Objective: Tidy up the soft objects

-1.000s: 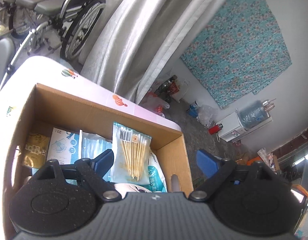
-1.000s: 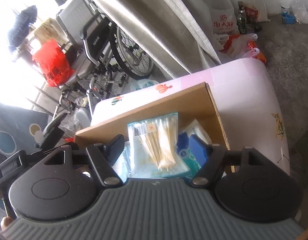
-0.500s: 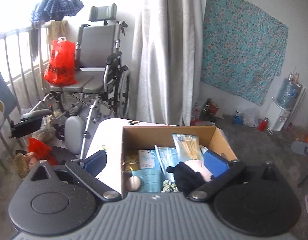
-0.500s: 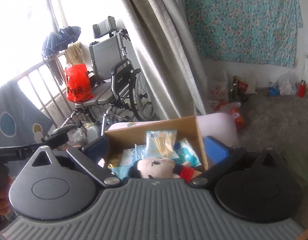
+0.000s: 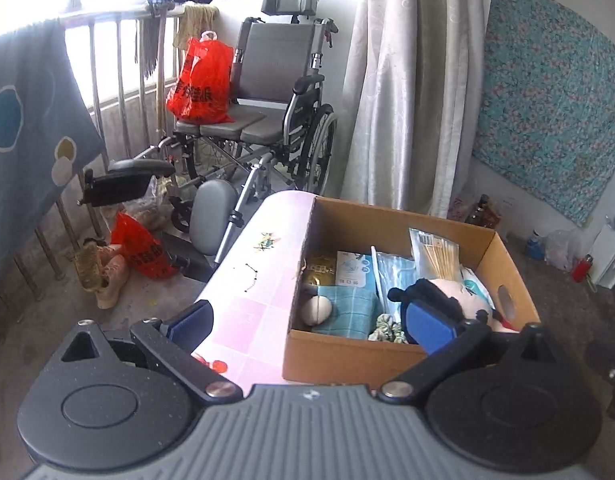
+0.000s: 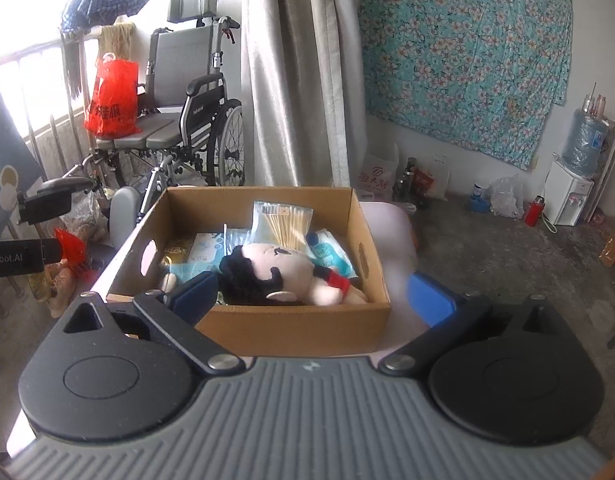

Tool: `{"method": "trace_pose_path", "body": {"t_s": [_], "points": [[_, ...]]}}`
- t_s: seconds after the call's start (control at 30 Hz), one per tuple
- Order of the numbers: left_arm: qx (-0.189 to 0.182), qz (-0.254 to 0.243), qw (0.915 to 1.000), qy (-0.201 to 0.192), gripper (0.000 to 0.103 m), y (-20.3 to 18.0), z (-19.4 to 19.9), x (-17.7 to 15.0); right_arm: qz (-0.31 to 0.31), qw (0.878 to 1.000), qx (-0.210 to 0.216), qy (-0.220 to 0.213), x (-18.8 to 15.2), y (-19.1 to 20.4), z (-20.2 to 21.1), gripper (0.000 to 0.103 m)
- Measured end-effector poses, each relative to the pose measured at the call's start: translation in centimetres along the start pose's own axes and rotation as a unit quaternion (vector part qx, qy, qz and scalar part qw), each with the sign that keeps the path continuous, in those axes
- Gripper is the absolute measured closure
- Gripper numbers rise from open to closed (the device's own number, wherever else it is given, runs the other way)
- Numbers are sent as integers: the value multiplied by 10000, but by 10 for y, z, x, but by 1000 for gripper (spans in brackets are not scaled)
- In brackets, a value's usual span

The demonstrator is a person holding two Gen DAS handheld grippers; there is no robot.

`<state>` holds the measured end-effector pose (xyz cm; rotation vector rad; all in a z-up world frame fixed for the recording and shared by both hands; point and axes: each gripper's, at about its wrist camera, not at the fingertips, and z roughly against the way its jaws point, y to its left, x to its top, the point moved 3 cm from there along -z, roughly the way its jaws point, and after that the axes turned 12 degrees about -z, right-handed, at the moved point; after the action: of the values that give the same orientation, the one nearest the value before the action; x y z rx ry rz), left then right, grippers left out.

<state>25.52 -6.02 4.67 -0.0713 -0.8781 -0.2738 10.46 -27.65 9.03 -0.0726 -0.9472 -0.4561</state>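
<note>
With the plush doll lying inside the cardboard box, both the left gripper and right gripper stood spread and empty; packing appeared complete, calling only for withdrawal.

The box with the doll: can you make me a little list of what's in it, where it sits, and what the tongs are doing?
box: cardboard box, open top
sits on: pink table
inside: plush doll, cotton swab packet, teal cloth, scrunchie, other packets
left tongs: open, holding nothing
right tongs: open, holding nothing
</note>
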Motion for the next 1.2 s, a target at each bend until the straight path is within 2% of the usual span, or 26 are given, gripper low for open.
{"method": "trace_pose_path", "body": {"t_s": [0.2, 0.3, 0.4, 0.57, 0.8, 1.2], "points": [[223, -358, 9990, 166, 0, -12, -26, -3, 246, 9996, -77, -118, -1, 17, -21, 1], [142, -580, 9981, 153, 0, -20, -34, -1, 289, 9995, 64, -50, 3, 20, -33, 1], [45, -717, 9969, 330, 0, -30, -46, 0, 230, 9994, 227, 119, 8, 21, -48, 1], [-198, -753, 9961, 413, 0, -41, -53, -1, 17, 9976, 530, 438, 13, 20, -75, 1], [-198, -834, 9947, 573, 0, -50, -61, -4, 79, 9967, 316, 743, 1, 22, -109, 1], [-63, -1054, 9927, 585, 0, -58, -61, -6, 54, 9960, 192, 869, -5, 16, -131, 1]]}}
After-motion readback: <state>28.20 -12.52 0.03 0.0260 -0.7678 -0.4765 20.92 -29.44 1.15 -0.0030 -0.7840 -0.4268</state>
